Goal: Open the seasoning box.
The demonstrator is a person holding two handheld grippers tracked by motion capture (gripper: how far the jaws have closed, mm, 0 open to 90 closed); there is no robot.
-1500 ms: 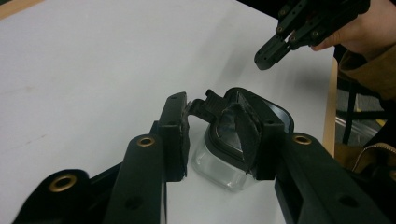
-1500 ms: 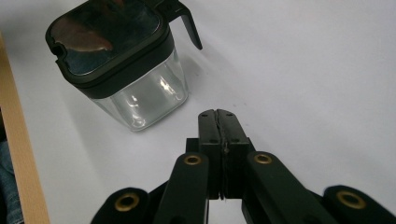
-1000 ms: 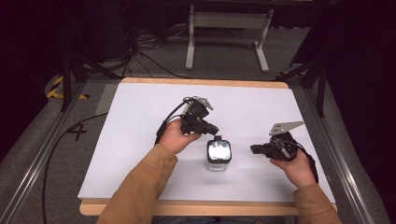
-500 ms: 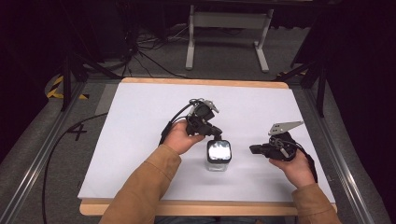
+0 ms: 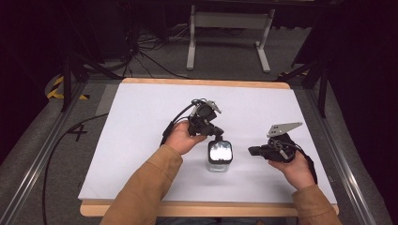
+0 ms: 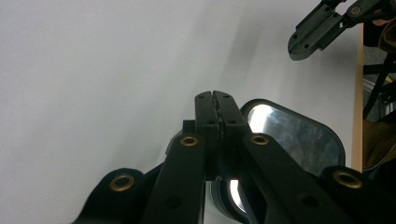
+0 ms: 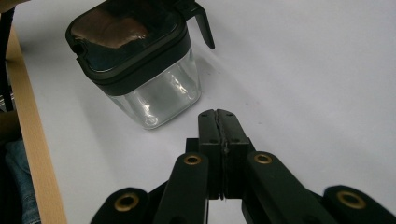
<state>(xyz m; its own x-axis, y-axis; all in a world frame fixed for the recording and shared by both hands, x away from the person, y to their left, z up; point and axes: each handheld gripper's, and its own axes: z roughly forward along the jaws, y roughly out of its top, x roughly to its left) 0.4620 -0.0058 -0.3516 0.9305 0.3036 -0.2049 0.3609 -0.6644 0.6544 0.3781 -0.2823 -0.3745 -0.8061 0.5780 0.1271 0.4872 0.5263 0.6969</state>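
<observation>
A clear square jar with a black lid stands upright on the white table, near the front edge and between the two hands, so either can reach it. The left gripper hangs just over the lid's far edge, its jaws having just been closing and now pressed flat together with nothing between them, perhaps to push on the lid, though I cannot tell if it touches. The right gripper waits just beside the jar, jaws likewise closed on nothing.
</observation>
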